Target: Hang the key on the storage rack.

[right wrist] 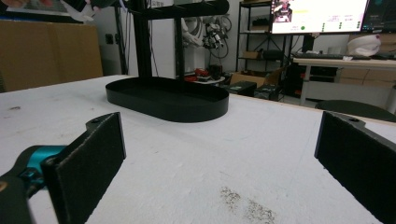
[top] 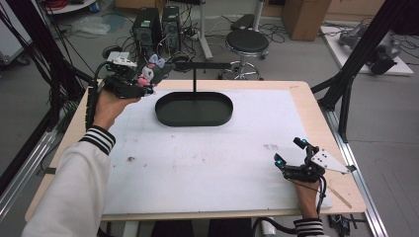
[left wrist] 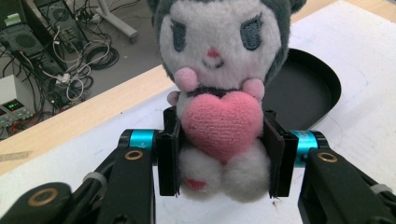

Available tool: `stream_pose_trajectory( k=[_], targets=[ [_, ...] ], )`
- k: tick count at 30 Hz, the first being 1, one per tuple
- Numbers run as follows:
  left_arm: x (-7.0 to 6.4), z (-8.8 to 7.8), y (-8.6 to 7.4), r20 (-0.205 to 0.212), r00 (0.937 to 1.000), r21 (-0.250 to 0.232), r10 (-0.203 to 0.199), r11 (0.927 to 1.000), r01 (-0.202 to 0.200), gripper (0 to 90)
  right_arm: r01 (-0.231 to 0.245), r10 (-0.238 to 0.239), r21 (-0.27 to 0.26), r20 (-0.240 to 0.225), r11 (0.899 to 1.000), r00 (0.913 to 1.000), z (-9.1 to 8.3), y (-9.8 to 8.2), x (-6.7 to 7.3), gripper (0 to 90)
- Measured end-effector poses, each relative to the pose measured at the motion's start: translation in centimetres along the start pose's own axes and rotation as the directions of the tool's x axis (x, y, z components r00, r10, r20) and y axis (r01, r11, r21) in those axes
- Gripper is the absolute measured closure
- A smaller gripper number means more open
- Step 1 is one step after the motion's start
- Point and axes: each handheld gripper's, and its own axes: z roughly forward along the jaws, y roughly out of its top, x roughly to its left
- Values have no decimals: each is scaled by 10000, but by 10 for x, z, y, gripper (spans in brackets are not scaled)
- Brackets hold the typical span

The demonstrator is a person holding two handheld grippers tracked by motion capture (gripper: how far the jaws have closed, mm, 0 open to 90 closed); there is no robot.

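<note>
My left gripper (left wrist: 219, 154) clamps a grey-and-white plush doll hugging a pink heart (left wrist: 219, 93), raised beside the black oval metal tray (top: 193, 109). My right gripper (top: 291, 152) rests splayed, empty. Next, probably, hanging it on the stand's crossbar (top: 202, 65).

Grey floor, tangled cables (top: 195, 29), black stool (top: 246, 43), cardboard box (top: 306, 17), monitor (right wrist: 319, 15) on desk.

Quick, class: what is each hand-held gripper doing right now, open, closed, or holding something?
Left hand-held gripper: closed on the plush toy, pads pressing its sides at the pink heart.
Right hand-held gripper: open, nothing between its pads, low over the white mat.
</note>
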Motion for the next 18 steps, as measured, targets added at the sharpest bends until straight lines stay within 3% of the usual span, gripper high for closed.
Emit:
stream_pose_trajectory(
  k=[18],
  targets=[
    [1, 6, 2, -143, 9997, 261, -176, 9995, 180, 567, -20, 20, 13, 3, 10000, 10000, 0, 0, 0, 8]
  ],
)
